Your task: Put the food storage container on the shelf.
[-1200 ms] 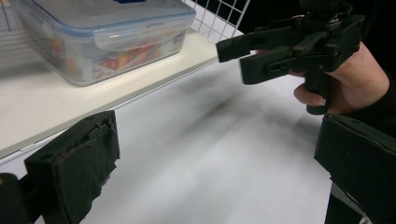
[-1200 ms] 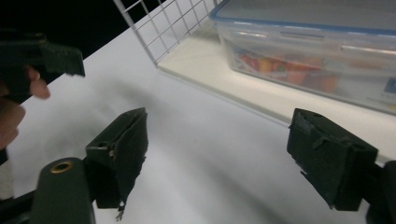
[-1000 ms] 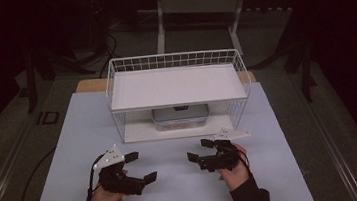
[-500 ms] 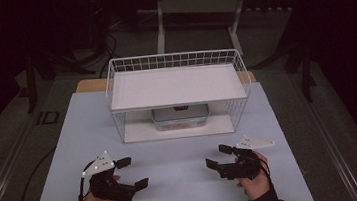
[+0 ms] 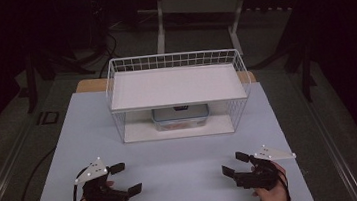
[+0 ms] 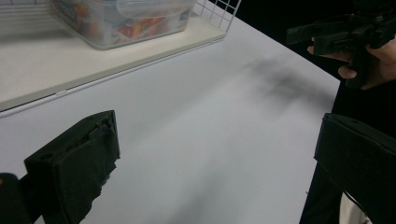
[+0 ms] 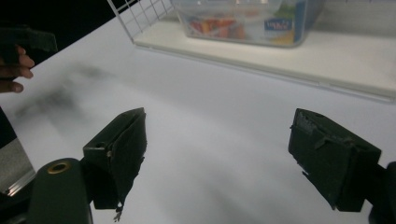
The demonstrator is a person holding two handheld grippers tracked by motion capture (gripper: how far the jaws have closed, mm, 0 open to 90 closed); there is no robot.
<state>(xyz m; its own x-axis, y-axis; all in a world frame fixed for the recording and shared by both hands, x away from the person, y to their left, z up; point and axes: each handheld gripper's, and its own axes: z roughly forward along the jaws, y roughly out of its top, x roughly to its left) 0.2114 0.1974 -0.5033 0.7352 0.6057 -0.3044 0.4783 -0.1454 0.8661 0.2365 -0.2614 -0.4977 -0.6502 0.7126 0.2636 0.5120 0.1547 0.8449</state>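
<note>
Clear lidded container point(image 5: 180, 117) sits on the bottom board of the white wire rack point(image 5: 174, 60), tucked under its upper shelf, so reachable from the open front only. Left tongs point(image 5: 124, 179) and right tongs point(image 5: 233, 164) hover low over the table point(image 5: 183, 165), well apart, both gaping, empty; probably poised to reach in.

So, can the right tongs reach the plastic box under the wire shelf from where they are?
Probably yes. The right tongs are open and the wire shelf looks open at its front, with bare table before the plastic box.
</note>
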